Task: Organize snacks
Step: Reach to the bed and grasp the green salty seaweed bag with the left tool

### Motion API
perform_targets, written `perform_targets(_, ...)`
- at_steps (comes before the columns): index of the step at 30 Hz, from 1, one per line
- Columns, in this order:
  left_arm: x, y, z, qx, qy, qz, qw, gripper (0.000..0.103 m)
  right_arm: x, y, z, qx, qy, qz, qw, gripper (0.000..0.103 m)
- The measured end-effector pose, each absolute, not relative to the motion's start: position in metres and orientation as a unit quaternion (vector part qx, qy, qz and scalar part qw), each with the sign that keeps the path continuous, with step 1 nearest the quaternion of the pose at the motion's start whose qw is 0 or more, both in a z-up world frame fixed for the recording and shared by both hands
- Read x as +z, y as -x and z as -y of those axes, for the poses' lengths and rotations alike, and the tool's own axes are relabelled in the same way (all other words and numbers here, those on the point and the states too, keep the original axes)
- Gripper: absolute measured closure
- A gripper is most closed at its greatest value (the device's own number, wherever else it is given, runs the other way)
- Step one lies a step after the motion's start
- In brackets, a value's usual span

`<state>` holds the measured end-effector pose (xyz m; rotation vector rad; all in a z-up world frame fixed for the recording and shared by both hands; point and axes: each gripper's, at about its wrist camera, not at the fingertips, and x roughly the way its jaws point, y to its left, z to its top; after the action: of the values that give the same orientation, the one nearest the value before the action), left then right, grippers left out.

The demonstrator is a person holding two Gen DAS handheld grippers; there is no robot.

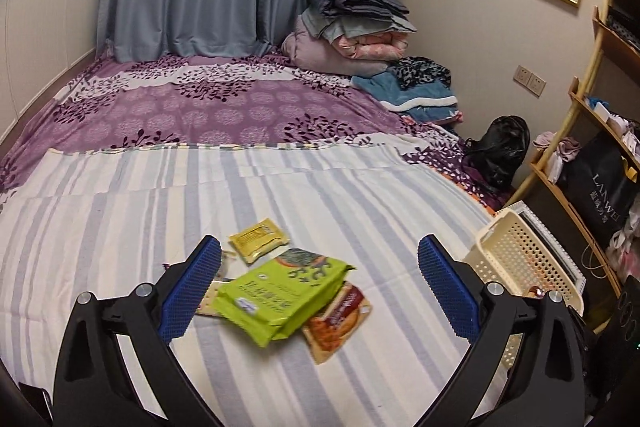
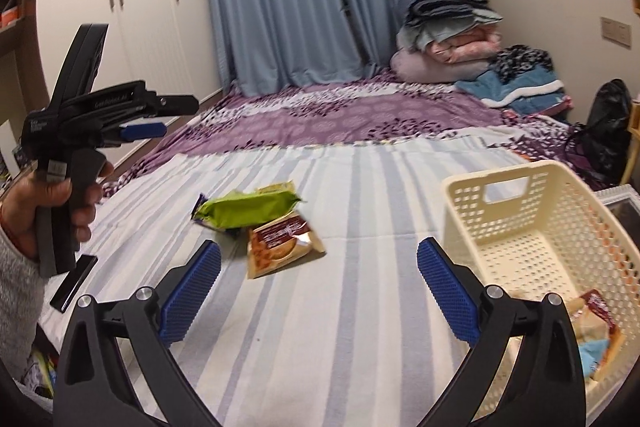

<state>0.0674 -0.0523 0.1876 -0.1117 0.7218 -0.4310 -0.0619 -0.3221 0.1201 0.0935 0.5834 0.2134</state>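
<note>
Jaws of both the left gripper point(image 1: 320, 291) and right gripper point(image 2: 319, 291) gape, empty; snatching the green packet point(image 1: 276, 301) left of the basket point(image 2: 532, 223) may drag the overlapped, seemingly loose biscuit pack point(image 2: 280, 247).

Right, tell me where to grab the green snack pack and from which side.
Take the green snack pack across its short width near the middle, coming down from above with the left gripper, whose fingers are open. It lies flat but propped on the brown cookie packet and other packets, so its long edges are probably easier to reach than the crimped ends.
</note>
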Motion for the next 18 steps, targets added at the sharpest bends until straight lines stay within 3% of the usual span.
perform_targets(7,0.158,-0.106,0.026,-0.215,0.061,-0.380,0.897,0.003,0.102,0.035,0.303,0.140,-0.060,-0.315,0.937,0.005)
perform_targets(18,0.082,-0.173,0.044,-0.322,0.087,-0.466,0.820,0.003,0.076,0.006,0.296,0.156,-0.070,-0.341,0.924,0.005)
